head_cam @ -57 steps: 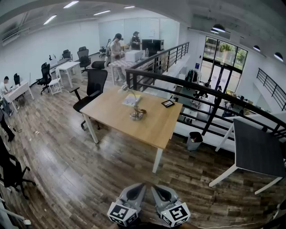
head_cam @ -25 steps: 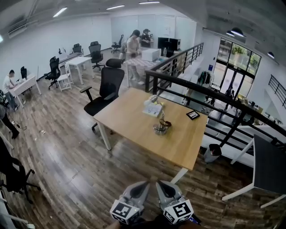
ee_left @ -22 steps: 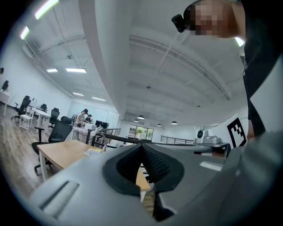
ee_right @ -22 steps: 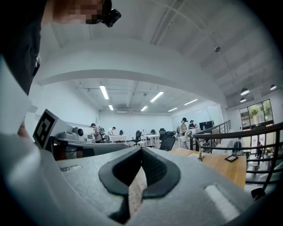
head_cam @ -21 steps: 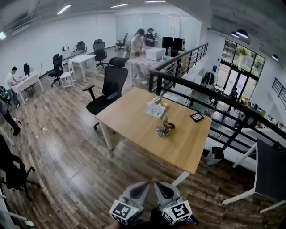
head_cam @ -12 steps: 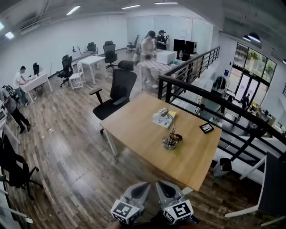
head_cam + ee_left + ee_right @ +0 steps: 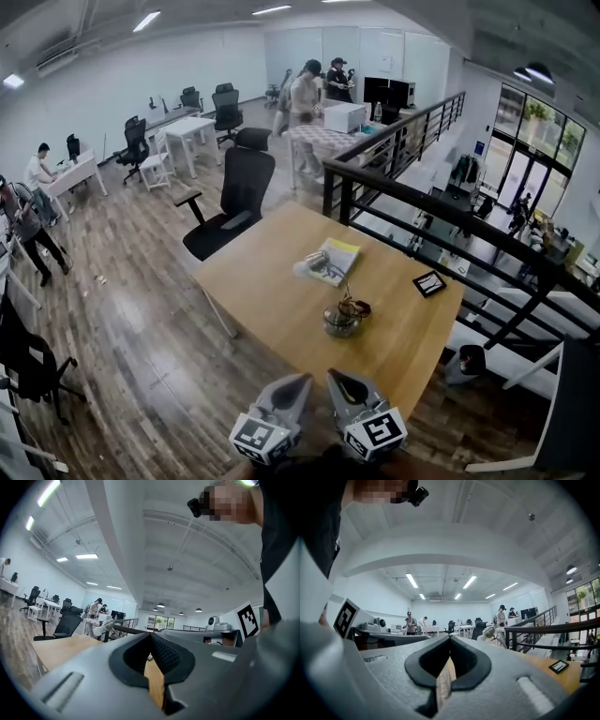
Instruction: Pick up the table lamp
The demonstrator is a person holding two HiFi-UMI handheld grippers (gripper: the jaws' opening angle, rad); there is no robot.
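Observation:
The table lamp stands on the wooden table (image 7: 262,300). It has a round glass-like base (image 7: 342,321) and a thin bent neck that reaches left to a white head (image 7: 305,267). That lamp head (image 7: 101,629) also shows in the left gripper view, and the same lamp head (image 7: 489,632) in the right gripper view. My left gripper (image 7: 298,382) and right gripper (image 7: 339,377) sit side by side at the table's near edge, a short way from the base. Both point level at the table. Each is shut with nothing between its jaws.
A yellow-edged book (image 7: 333,260) lies behind the lamp and a small black frame (image 7: 429,283) lies at the table's right. A black office chair (image 7: 234,192) stands at the far left corner. A black railing (image 7: 422,202) runs behind the table. Several people stand farther back.
The table and lamp have come much closer and now lie just ahead of both grippers. The grippers kept their place side by side, still shut.

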